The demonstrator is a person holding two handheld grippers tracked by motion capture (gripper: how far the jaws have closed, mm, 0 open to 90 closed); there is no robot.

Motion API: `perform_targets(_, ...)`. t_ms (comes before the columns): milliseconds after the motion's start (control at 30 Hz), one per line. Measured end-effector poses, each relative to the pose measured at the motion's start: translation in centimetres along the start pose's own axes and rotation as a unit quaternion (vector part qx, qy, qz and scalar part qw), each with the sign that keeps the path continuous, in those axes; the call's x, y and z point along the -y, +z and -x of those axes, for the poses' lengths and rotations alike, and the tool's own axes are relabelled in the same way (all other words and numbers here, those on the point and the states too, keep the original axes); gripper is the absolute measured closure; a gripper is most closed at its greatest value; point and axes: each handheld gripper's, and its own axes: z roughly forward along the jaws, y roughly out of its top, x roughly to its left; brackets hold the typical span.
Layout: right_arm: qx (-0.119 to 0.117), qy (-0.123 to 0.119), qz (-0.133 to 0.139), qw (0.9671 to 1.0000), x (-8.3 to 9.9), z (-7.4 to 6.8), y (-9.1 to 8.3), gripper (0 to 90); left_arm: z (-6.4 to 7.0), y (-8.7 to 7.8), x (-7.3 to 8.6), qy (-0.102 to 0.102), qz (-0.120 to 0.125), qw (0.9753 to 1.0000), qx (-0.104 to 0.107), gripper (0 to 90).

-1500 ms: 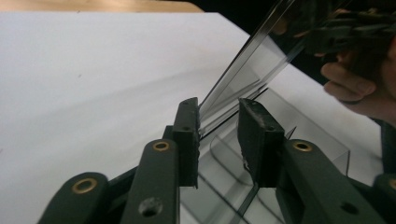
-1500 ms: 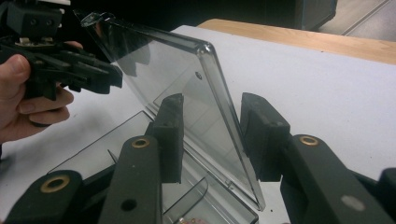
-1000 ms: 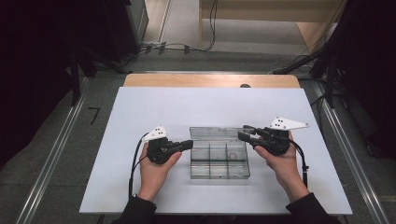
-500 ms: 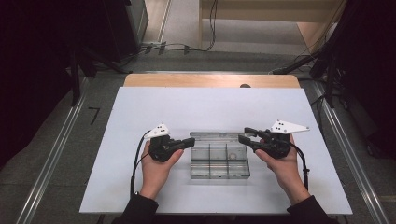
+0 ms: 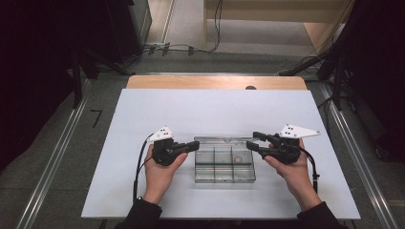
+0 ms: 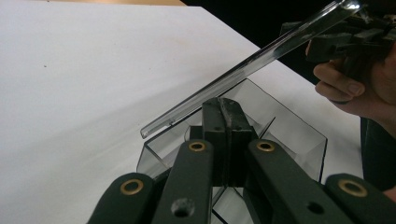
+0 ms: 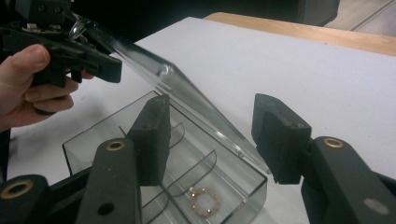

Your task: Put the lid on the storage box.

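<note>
High view: clear compartment box [image 5: 224, 168] at the middle of the white tabletop [image 5: 200, 114], slightly toward 6 o'clock, lid [image 5: 224, 140] raised along its 12 o'clock edge. Left tongs [image 5: 195, 145] at the box's 9 o'clock side, clenched, pressed against the box wall in the left gripper view. Right tongs [image 5: 253, 140] at 3 o'clock, released, jaws straddling the lid's edge. Small bead ring [image 7: 204, 201] inside one compartment, right gripper view.

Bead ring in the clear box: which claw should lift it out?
Right, probably. The right claw is open, and the bead ring lies in the end compartment just below it. The left claw is shut at the box's opposite end.
</note>
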Motion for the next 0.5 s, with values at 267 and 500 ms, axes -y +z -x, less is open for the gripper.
perform_targets(267,0.004,0.013,0.000,0.9999,1.0,0.4,-0.8,50.2,0.3,-0.2,-0.1,0.000,0.004,1.0000,0.005,89.8)
perform_targets(500,0.025,0.027,-0.010,0.9993,1.9,0.6,-1.1,64.3,0.5,-0.5,-0.1,0.003,0.005,1.0000,0.007,89.8)
